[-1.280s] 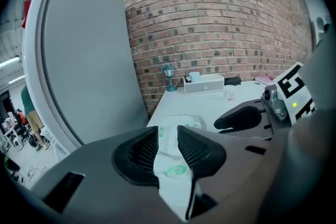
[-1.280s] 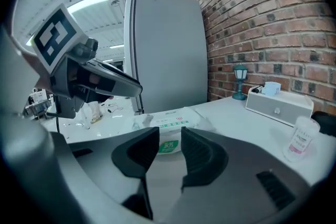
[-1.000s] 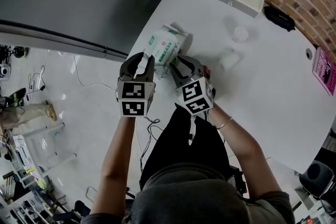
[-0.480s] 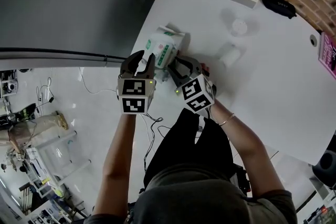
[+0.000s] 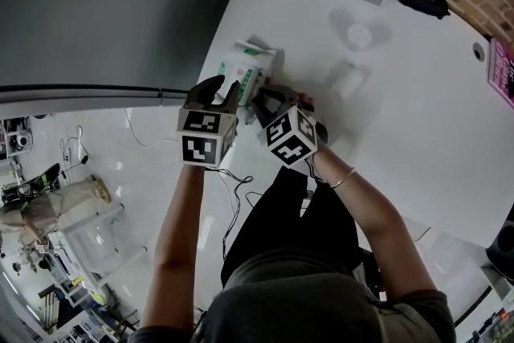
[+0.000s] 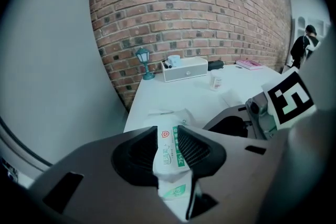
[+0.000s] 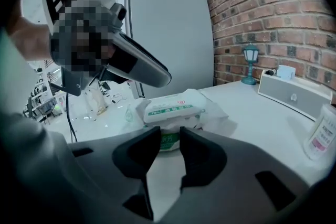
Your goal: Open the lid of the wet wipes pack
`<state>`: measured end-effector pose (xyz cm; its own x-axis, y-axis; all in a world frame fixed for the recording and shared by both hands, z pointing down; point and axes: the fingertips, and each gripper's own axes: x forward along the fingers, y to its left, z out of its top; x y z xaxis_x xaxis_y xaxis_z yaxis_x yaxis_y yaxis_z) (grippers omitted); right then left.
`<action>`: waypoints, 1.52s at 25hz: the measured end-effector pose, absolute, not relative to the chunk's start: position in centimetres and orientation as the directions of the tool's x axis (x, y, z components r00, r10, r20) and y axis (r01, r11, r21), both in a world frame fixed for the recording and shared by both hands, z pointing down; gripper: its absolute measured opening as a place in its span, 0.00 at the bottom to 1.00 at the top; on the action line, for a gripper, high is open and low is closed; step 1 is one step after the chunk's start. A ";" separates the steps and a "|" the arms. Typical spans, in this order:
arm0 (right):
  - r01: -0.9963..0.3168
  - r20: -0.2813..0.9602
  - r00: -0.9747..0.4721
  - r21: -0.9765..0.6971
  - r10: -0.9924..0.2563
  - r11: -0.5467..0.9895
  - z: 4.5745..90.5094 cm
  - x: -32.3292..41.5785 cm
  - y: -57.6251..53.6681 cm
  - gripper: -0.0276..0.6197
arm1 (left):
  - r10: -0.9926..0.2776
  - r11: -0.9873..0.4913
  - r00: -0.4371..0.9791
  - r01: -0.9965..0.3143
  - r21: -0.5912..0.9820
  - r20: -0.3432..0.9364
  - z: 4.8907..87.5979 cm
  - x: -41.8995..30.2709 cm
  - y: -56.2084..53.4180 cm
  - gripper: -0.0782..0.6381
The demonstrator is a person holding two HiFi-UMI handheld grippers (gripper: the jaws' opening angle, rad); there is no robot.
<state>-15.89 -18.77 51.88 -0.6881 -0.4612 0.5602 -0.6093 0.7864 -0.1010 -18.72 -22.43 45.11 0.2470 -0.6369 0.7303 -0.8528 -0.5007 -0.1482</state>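
Your left claw (image 6: 168, 139) squeezes one end of the wet wipes pack (image 7: 176, 106). Your right claw (image 7: 170, 141) is apart and has just been closing a bit, with the pack's near edge at its tips. The pack sits near the edge of the white table (image 5: 401, 92).

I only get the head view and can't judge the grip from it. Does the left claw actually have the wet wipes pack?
Observer: Yes, the left gripper view shows the left claw pinching one end of the wet wipes pack between its pads.
Operator: And the right claw?
Observer: Its jaws have just been closing but stand apart; the pack's green-printed edge lies at their tips, unpinched.
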 end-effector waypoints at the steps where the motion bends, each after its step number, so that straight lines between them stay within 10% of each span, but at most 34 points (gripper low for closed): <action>1: -0.611 0.568 -0.684 -0.104 -0.457 0.785 52.0 -15.9 -18.8 0.23 | -0.628 -0.509 0.246 -0.847 -0.150 0.739 45.2 -18.6 -22.4 0.28; 38: -0.606 0.608 -0.671 -0.121 -0.424 0.786 52.4 -16.2 -18.9 0.23 | -0.371 -0.641 0.020 -0.730 -0.240 0.929 50.9 -16.9 -22.1 0.33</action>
